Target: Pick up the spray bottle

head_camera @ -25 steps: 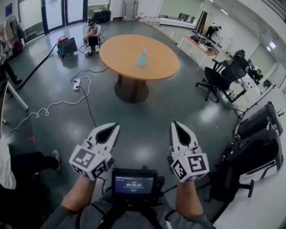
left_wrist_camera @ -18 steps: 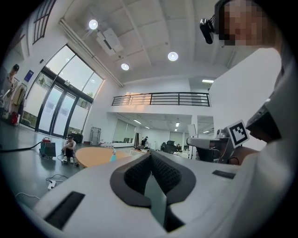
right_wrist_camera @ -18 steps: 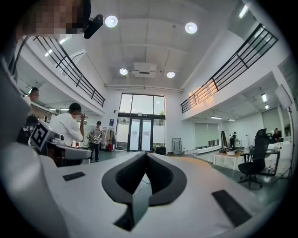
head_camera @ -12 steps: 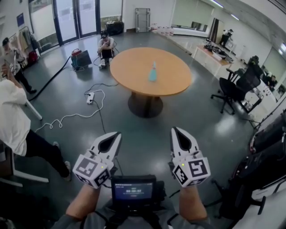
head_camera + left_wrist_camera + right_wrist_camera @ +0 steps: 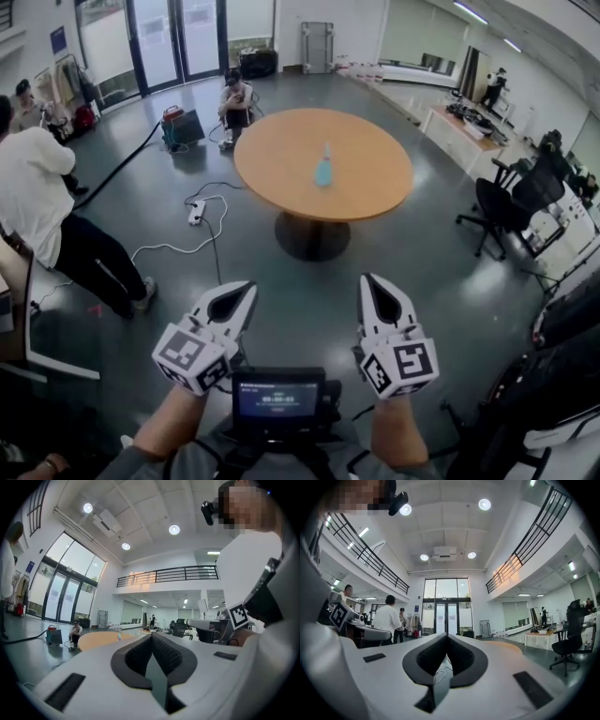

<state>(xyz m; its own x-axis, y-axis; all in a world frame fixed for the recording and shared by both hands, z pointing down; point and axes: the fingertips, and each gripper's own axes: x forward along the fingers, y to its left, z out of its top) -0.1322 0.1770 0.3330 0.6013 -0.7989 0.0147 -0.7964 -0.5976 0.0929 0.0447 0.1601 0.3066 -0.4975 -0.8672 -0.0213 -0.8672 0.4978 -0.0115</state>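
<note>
Pale blue and translucent, the spray bottle stands upright near the middle of the round wooden table, alone on its top. Both grippers hang well short of the table's near edge, held level over the grey floor and pointing toward it. The left gripper has its jaws pressed together with nothing between them; in its own view the dark pads meet in a seam, with the table low beyond them. The right gripper is likewise closed and empty.

On the table's far side a seated person is near the glass doors. Left of the table a white power strip lies on the floor, and further left stands a person in a white shirt. A black office chair stands to the table's right.
</note>
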